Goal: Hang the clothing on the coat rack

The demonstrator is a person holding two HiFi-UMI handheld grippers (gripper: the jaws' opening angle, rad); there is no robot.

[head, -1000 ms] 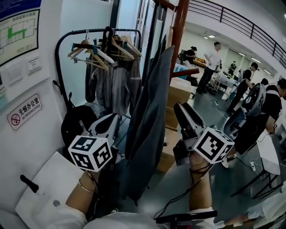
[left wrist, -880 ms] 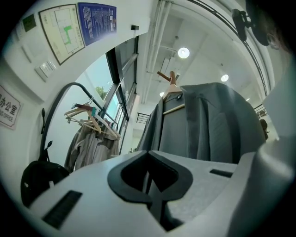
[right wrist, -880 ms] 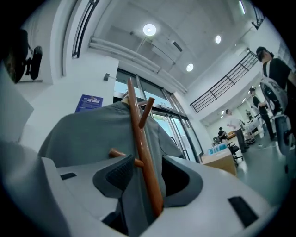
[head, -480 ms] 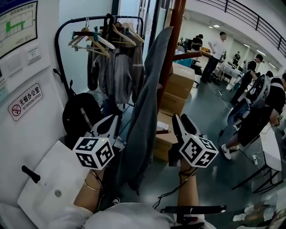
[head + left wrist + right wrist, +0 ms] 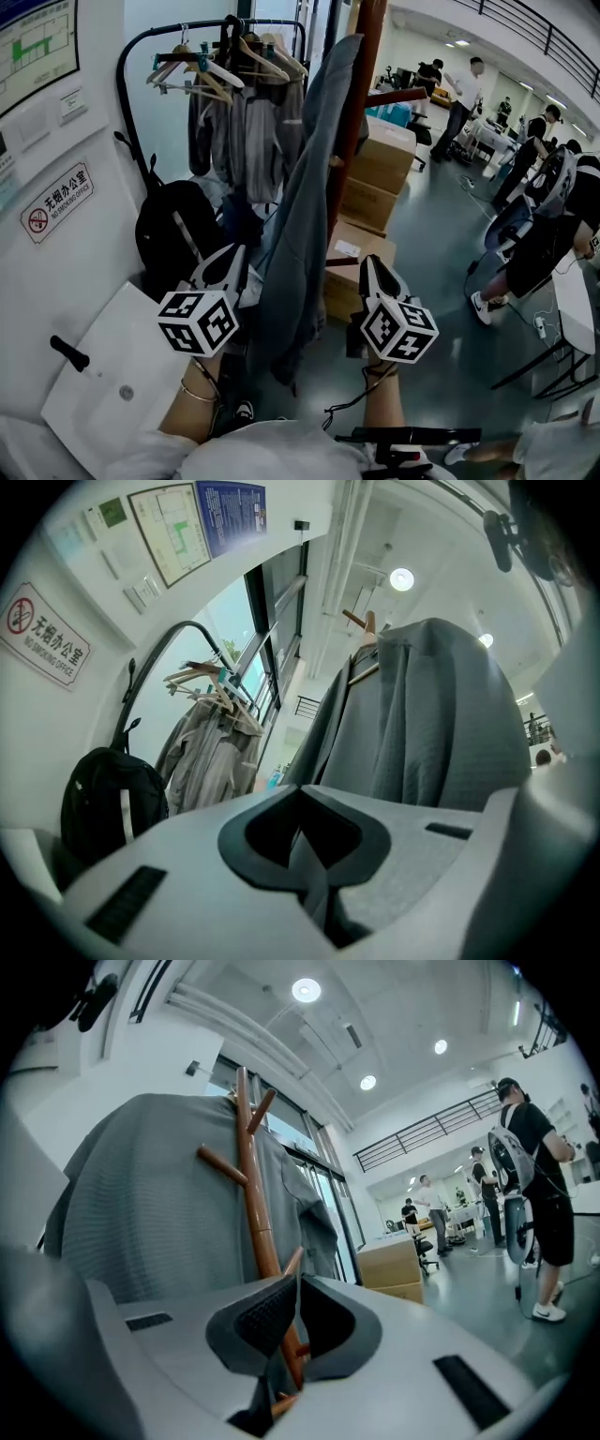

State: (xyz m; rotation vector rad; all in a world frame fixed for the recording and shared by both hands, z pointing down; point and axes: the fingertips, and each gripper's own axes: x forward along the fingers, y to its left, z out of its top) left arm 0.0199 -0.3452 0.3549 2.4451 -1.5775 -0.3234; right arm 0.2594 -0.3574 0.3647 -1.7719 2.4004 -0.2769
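Observation:
A grey garment point(image 5: 305, 216) hangs from the top of the brown wooden coat rack point(image 5: 354, 122) and drapes down its left side. My left gripper point(image 5: 228, 261) sits low at the garment's left edge. Its jaws look shut, with a thin grey fold pinched between the pads point(image 5: 305, 846). My right gripper point(image 5: 373, 270) is to the right of the pole, clear of the cloth. Its jaws point(image 5: 292, 1312) are closing with nothing between them; only the rack's pole point(image 5: 255, 1194) shows behind the slim gap. The garment point(image 5: 141, 1213) fills the left of the right gripper view.
A black clothes rail point(image 5: 230, 103) with hangers and jackets stands behind the garment, with a black backpack point(image 5: 173, 234) under it. Cardboard boxes point(image 5: 380, 169) are stacked right of the pole. A white panel point(image 5: 122, 375) lies at the lower left. People point(image 5: 534, 244) stand at the right.
Both grippers have dropped lower and come back toward me. The right gripper's jaws have closed from wide open. The garment stays on the rack.

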